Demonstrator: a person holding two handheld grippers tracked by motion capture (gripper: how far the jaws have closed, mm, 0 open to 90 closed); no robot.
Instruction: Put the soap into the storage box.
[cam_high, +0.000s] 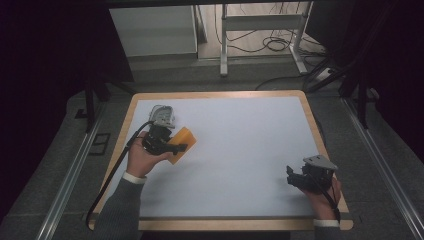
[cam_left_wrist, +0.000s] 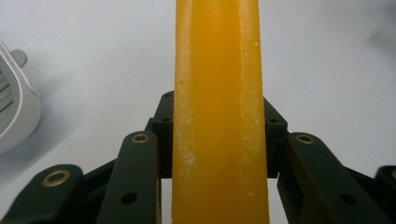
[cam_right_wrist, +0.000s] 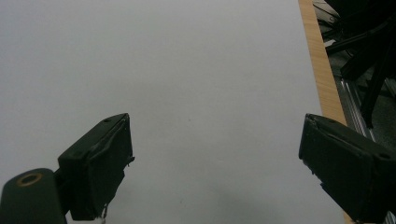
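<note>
Two grippers are working over a white table (cam_high: 240, 150), each in one hand of a person seated at its near edge. The left gripper (cam_high: 177, 148) is clamping an orange block (cam_high: 181, 142), its jaws pressing flat against the block's two sides; in the left gripper view the block (cam_left_wrist: 218, 116) is rising straight up between them, gripped well back, which probably keeps it from twisting or slipping. The block is sitting at the table's left side, just off or barely on the surface; the pictures do not settle which. It is hanging close beside a small white device (cam_high: 163, 115) farther back, so the person may be carrying it toward or away from that device. In the left gripper view a corner of the device (cam_left_wrist: 14, 116) is showing at the left edge.

The right gripper (cam_high: 295, 177) is resting low near the table's right front corner, well apart from the block. Its jaws are standing wide apart with nothing between them, likely parked there to stay clear while waiting its turn.
</note>
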